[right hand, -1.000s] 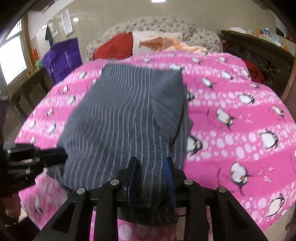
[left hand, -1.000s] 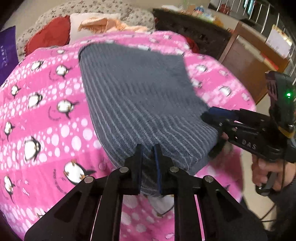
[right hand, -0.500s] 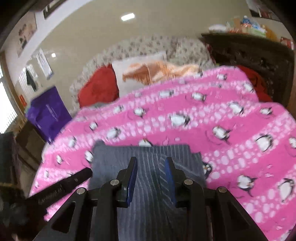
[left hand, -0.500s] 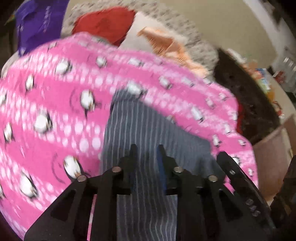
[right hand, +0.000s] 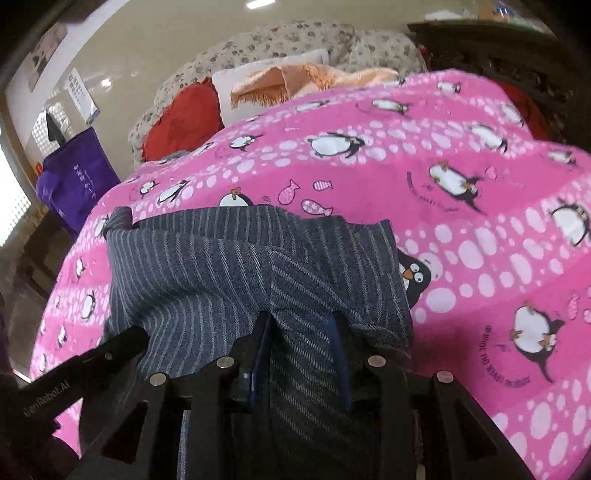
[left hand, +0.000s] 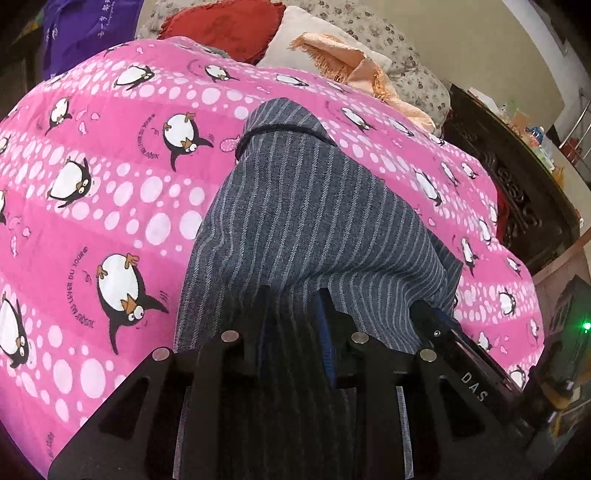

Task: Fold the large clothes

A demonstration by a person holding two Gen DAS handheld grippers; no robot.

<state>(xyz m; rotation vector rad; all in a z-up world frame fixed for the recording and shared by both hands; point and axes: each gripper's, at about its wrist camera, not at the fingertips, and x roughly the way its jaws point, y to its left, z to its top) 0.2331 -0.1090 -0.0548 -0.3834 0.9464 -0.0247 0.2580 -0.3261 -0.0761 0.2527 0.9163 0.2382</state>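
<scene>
A grey striped garment (left hand: 314, 221) lies on the pink penguin blanket (left hand: 110, 177), its near end lifted and folded over towards the far end. My left gripper (left hand: 293, 310) is shut on the garment's near edge. My right gripper (right hand: 301, 332) is shut on the same garment (right hand: 207, 273) a little to the right; it shows at the lower right of the left wrist view (left hand: 461, 354). The left gripper shows at the lower left of the right wrist view (right hand: 92, 365). The cloth under the fold is hidden.
Red cushion (left hand: 229, 26), white pillow with a peach fringed throw (left hand: 343, 59) and a floral sofa back (right hand: 295, 40) lie beyond the blanket (right hand: 480, 221). A purple bag (right hand: 74, 181) stands at the left. Dark carved wooden furniture (left hand: 517, 177) runs along the right.
Both grippers have lifted the garment's near edge and carried it forward over the rest of the garment. The folded bundle now looks shorter and the cameras tilt upward.
</scene>
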